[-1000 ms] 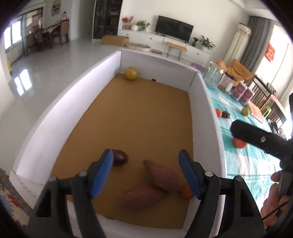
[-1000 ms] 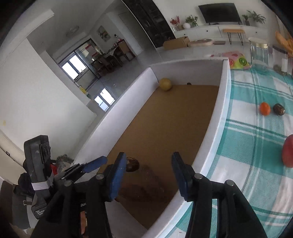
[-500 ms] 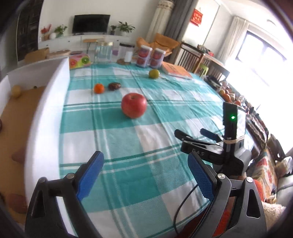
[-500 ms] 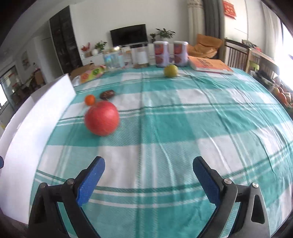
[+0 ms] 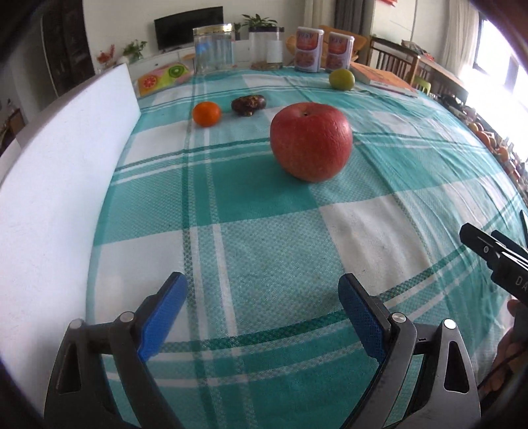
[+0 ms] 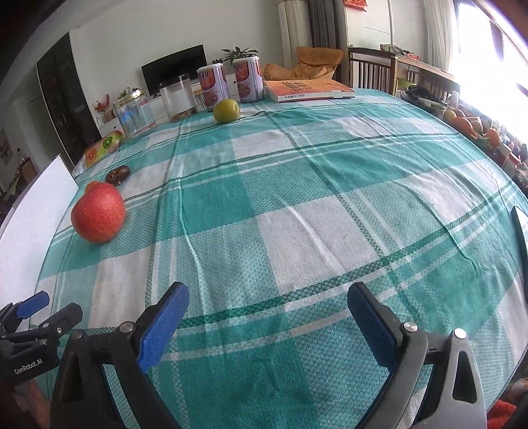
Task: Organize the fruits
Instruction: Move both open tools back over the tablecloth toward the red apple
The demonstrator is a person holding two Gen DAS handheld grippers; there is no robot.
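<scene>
A big red apple sits on the teal checked tablecloth, ahead of my open, empty left gripper. Behind it lie a small orange, a dark brown fruit and a yellow-green fruit. The white box wall runs along the left. In the right wrist view the apple is at the far left, the dark fruit behind it, the green fruit far back. My right gripper is open and empty over bare cloth.
Glass jars, two printed cans and an orange book stand along the table's far edge. A fruit-print cushion lies by the box's far corner. More fruit is piled beyond the right edge.
Both grippers have swung away from the box interior to face the tablecloth. The left gripper has come closer to the apple. Both stay open.
</scene>
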